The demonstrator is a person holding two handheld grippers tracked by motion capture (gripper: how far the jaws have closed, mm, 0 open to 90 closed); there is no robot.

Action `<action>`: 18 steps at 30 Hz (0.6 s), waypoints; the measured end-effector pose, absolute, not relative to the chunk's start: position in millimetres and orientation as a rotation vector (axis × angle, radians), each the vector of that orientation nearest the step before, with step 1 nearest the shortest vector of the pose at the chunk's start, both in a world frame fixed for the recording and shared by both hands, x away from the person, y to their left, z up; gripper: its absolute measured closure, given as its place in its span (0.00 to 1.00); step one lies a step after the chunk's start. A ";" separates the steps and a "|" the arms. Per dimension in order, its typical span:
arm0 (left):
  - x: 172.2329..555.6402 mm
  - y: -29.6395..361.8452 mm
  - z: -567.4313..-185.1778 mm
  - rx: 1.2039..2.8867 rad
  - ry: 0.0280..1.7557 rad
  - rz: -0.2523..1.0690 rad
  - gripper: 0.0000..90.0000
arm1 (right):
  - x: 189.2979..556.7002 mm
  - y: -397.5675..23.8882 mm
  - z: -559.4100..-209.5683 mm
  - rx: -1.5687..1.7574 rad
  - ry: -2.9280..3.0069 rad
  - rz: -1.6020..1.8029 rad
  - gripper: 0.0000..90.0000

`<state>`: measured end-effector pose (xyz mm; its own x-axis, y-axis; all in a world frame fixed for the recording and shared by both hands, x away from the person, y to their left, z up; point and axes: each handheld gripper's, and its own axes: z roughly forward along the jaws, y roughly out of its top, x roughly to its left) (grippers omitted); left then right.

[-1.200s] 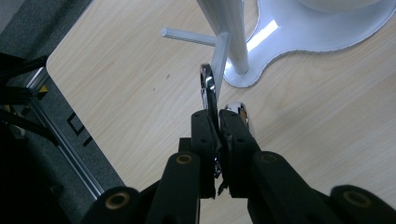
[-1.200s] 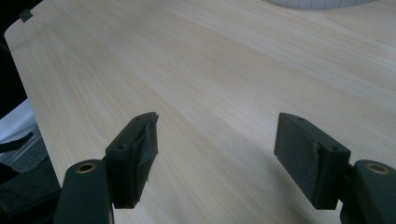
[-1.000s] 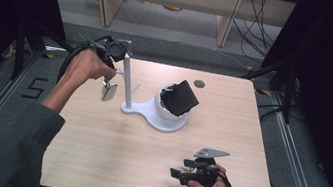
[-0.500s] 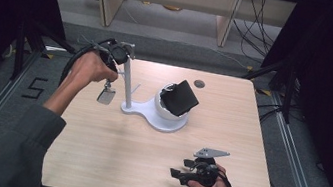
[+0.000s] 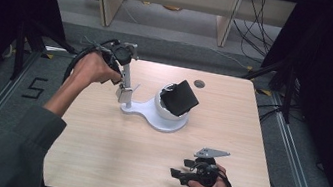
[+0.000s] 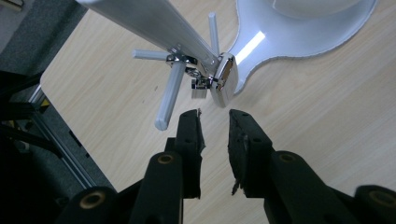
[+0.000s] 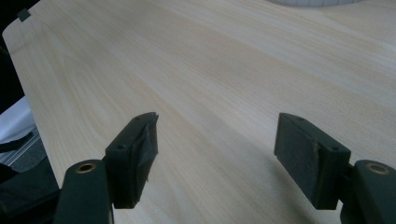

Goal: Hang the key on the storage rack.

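**Release at the white stand's post**

The left gripper (image 6: 215,122), jaws slightly parted and just been opening, nothing between them, is held just below the post's chrome clamp (image 6: 219,77). The right gripper (image 7: 219,144), spread and empty, is rested near the table's (image 5: 107,165) front edge. Withdrawal is judged the next move.

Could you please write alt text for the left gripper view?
The left hand-held gripper, jaws slightly apart and empty, points at a shiny metal clip with white plastic prongs on a white stand's post, above a light wooden table.
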<state>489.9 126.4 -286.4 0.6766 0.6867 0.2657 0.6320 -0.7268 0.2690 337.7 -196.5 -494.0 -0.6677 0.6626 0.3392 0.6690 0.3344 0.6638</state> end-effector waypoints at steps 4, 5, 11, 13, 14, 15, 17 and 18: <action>487.0 127.7 -286.8 2.700 1.076 0.506 0.75 | 338.5 -196.6 -494.0 -1.266 -2.560 -1.294 0.34; 486.0 128.5 -285.8 2.686 1.076 0.488 0.75 | 338.3 -196.9 -493.4 -1.264 -2.549 -1.283 0.34; 470.9 130.2 -290.2 2.636 1.034 0.437 0.62 | 337.9 -197.5 -492.5 -1.291 -2.561 -1.298 0.34; 468.1 130.5 -291.2 2.625 1.029 0.423 0.61 | 338.7 -198.3 -492.5 -1.280 -2.580 -1.308 0.34; 465.6 131.3 -291.7 2.617 1.015 0.414 0.60 | 338.7 -198.3 -492.3 -1.280 -2.580 -1.309 0.34; 462.4 132.2 -293.3 2.603 1.007 0.416 0.59 | 338.4 -198.3 -492.0 -1.284 -2.576 -1.311 0.34; 456.3 133.5 -297.7 2.594 0.988 0.412 0.55 | 338.4 -198.3 -491.5 -1.281 -2.572 -1.309 0.34; 454.0 133.9 -299.5 2.589 0.982 0.404 0.55 | 338.3 -198.3 -491.3 -1.280 -2.573 -1.308 0.34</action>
<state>454.0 133.9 -299.5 0.7205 0.6790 0.1409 0.5819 -0.7025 0.4098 338.3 -198.3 -491.3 -0.6712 0.6674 0.3226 0.6539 0.3279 0.6818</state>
